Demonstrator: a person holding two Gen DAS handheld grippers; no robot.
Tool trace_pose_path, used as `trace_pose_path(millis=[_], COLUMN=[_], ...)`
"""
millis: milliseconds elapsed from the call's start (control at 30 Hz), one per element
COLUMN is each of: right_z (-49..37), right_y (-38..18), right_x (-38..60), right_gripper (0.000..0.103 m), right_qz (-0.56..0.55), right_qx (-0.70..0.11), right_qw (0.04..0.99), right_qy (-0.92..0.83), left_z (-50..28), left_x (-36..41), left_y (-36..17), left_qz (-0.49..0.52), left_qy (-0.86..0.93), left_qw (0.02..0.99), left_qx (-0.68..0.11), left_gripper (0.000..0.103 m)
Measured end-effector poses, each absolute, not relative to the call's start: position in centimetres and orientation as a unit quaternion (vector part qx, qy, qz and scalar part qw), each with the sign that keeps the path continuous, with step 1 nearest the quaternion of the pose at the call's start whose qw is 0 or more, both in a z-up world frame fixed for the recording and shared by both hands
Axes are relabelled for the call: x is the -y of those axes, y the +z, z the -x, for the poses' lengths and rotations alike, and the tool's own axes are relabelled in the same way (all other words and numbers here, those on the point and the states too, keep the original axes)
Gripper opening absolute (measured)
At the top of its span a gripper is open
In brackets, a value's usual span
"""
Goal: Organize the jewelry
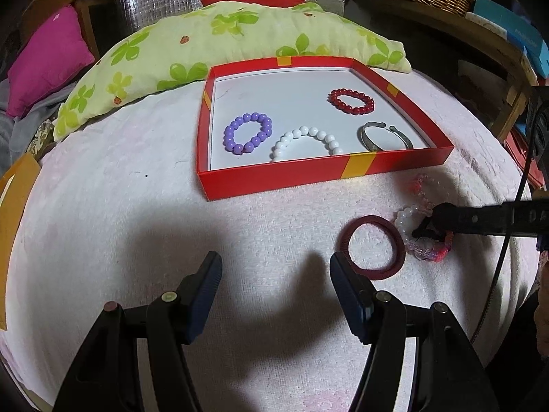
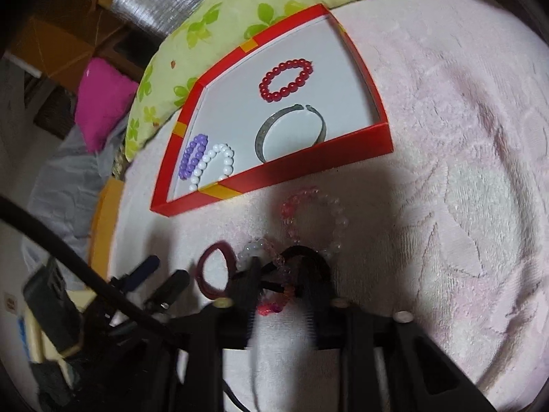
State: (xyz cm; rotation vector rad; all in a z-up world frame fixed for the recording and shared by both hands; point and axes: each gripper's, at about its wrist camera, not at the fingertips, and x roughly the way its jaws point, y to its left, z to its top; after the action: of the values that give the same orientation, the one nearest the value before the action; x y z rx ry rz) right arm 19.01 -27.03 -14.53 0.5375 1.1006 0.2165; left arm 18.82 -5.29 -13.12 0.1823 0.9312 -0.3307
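Writing unreadable; left gripper (image 1: 274,267) gapes empty, right gripper (image 2: 279,276) clamped on pink bead bracelet (image 2: 274,304).

The only lettering that shows is white "DA" on the black finger of the right gripper (image 1: 423,224), cut off at the frame's edge; nothing else can be read.

We see: box (image 1: 357,171) mid-bed, before pillow (image 1: 219,37) | four bracelets (image 1: 247,133) inside | hair tie (image 1: 374,247), two bracelets (image 1: 408,221) before box's near-right corner
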Motion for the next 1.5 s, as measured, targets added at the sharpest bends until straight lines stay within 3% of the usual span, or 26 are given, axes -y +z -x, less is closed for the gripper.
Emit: trace_pose_path(millis=[200, 1100, 1500], right_z=[-18.6, -14.8, -14.1], right_y=[-13.8, -12.6, -12.8], right_x=[26.8, 39.5, 40.9], right_gripper=[0.009, 0.009, 0.009], right_qz=[-0.224, -0.339, -0.333], right_qx=[-0.501, -0.424, -0.417], right_qw=[0.83, 0.84, 0.844], right_qy=[0.101, -0.019, -0.05], left_z=[-19.0, -17.7, -18.2], left_x=[5.2, 7.9, 9.1], left_y=[-13.3, -12.9, -14.2], left_qz=[-0.086, -0.109, -0.088], left_qy=[-0.156, -0.209, -0.241], left_qw=[0.876, 0.882, 0.865], left_qx=[-0.448, -0.408, -0.432], left_gripper=[0.066, 0.068, 0.071])
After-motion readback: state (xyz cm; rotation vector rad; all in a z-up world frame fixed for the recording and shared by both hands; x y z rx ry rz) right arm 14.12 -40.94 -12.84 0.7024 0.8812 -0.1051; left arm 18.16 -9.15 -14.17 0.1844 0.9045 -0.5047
